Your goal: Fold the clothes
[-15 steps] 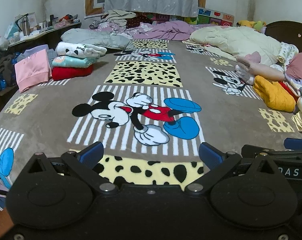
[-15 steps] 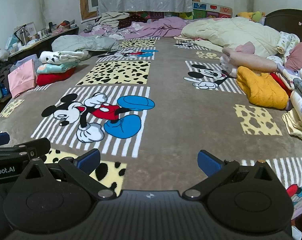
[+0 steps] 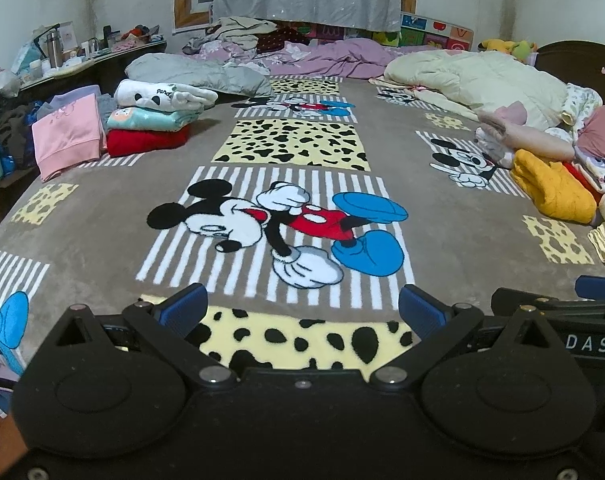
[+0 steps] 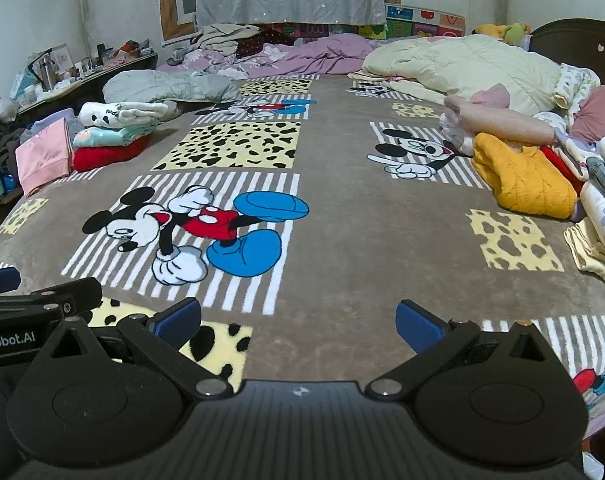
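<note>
My left gripper (image 3: 302, 312) is open and empty, low over the near edge of the Mickey Mouse blanket (image 3: 102, 224). My right gripper (image 4: 298, 320) is open and empty, just to its right. A stack of folded clothes (image 3: 154, 120) lies at the far left, with a folded pink garment (image 3: 68, 136) beside it. A heap of unfolded clothes with a yellow knit sweater (image 4: 522, 184) on its near side lies at the right edge; the sweater also shows in the left wrist view (image 3: 554, 192).
A grey quilt (image 3: 198, 74), a purple duvet (image 3: 334, 60) and a cream duvet (image 3: 478, 80) lie at the far end. A cluttered shelf (image 3: 74, 60) runs along the left wall. A dark headboard (image 4: 574, 40) stands at the far right.
</note>
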Motion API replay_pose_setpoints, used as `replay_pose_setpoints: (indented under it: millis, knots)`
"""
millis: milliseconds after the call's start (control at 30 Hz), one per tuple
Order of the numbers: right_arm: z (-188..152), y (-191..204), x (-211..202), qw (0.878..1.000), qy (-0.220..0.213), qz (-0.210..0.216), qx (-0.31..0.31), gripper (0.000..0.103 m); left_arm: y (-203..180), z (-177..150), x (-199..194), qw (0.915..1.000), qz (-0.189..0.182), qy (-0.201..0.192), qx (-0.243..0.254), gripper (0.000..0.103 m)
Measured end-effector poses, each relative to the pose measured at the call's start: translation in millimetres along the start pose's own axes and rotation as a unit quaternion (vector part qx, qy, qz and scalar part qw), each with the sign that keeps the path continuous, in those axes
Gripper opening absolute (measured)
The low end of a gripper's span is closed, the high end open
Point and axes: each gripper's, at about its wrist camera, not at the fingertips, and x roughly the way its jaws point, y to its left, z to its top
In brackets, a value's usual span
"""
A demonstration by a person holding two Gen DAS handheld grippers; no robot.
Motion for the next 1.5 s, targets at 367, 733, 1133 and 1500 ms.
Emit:
replay_pose_setpoints:
  millis: [367,733,1133,1500]
  knots:
    - [-0.5,1.6,-2.0,1.0,0.0,-0.001,-0.002,0.103,5.9,2.4,-0.4,1.0,-0.004,0.003,-0.002,0.103]
    - [-2.0,4.0,-2.0,1.0,-0.001,-0.004,-0.002,0.103,5.6,2.5,-2.6,1.0,-0.003,0.002,-0.003,0.103]
    - [-1.9,4.7,-4.5,1.0,-0.002,-0.005,-0.004,0.103,5.9,2.4,-5.0,1.0,-0.005,0.001,-0.003,0.103]
    - [-0.7,5.0,-6.2,1.0,-0.002,-0.011,-0.005,0.103,6.2,3.5,-1.6,1.0,-0.007,0.003,-0.004,0.103]
